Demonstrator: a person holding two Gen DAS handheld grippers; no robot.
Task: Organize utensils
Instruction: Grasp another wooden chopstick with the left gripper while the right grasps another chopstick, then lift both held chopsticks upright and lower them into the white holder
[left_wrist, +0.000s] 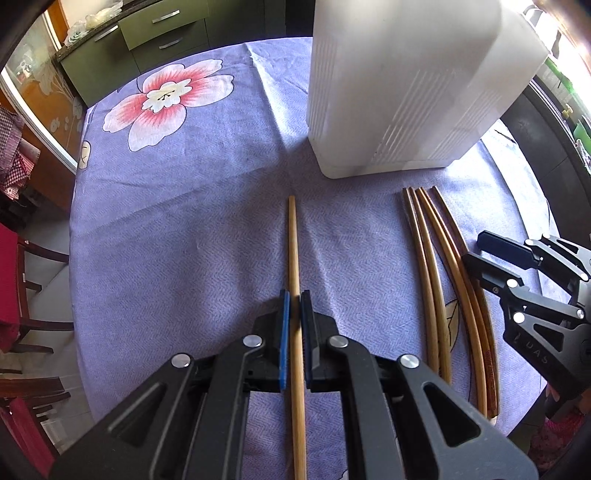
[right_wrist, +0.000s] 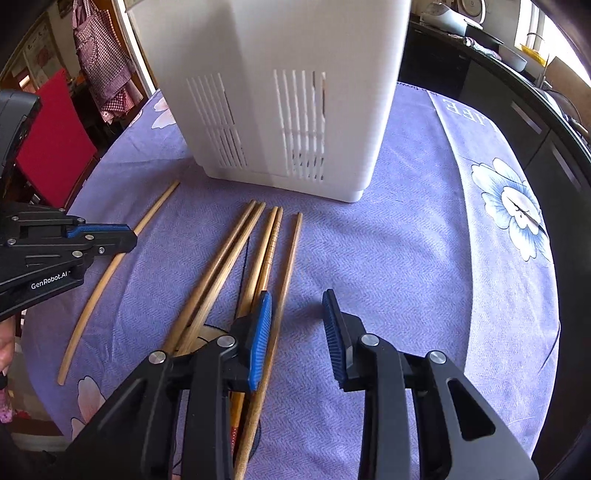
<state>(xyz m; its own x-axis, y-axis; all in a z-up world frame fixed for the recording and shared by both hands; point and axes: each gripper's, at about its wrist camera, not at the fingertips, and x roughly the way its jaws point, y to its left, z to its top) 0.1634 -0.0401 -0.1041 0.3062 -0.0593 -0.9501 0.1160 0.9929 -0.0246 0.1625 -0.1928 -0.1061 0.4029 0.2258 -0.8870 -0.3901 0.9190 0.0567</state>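
Note:
A single wooden chopstick (left_wrist: 294, 258) lies on the purple cloth and runs between the pads of my left gripper (left_wrist: 294, 297), which is closed around it. The same chopstick (right_wrist: 107, 273) shows in the right wrist view, with the left gripper (right_wrist: 122, 236) over it. Several more chopsticks (left_wrist: 436, 266) lie side by side to the right (right_wrist: 255, 251). My right gripper (right_wrist: 297, 301) is open and empty, its left pad above the rightmost chopsticks; it also shows in the left wrist view (left_wrist: 476, 247). A white slotted utensil holder (right_wrist: 273, 92) stands behind them (left_wrist: 399, 85).
The round table carries a purple flowered tablecloth (left_wrist: 166, 184). Green drawers (left_wrist: 147, 40) stand beyond the far edge. A red chair (right_wrist: 55, 136) is at the left. A dark counter (right_wrist: 517, 92) runs along the right.

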